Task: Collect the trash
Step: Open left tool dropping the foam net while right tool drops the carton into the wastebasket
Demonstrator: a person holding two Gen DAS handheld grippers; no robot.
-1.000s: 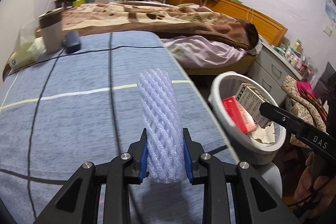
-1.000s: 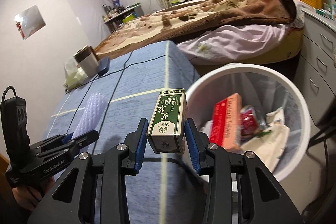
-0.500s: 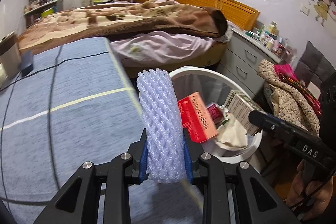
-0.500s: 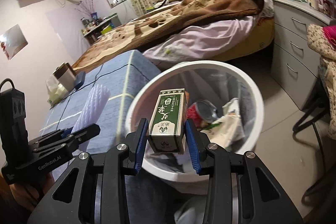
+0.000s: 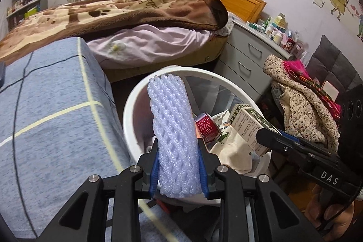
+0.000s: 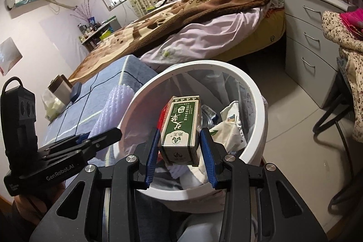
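My left gripper (image 5: 179, 171) is shut on a pale lilac foam net sleeve (image 5: 173, 137) and holds it upright at the near left of the white trash bin's rim (image 5: 136, 92). My right gripper (image 6: 180, 151) has opened: its blue pads stand a little apart from the green and white box (image 6: 181, 128), which tilts over the open bin (image 6: 256, 92). In the left wrist view the box (image 5: 249, 126) and right gripper (image 5: 267, 140) are over the bin's right side. A red can (image 5: 206, 128) and crumpled paper lie in the bin.
The blue checked table (image 5: 52, 106) lies left of the bin, with a cup (image 6: 60, 87) and a dark case at its far end. A bed with a brown blanket (image 5: 127, 13) is behind. Grey drawers (image 6: 313, 37) and a chair with clothes (image 5: 301, 99) stand to the right.
Both grippers have moved right from the table to over the bin. The right gripper's pads have parted from the box, which now tilts forward. The left still grips the foam sleeve.
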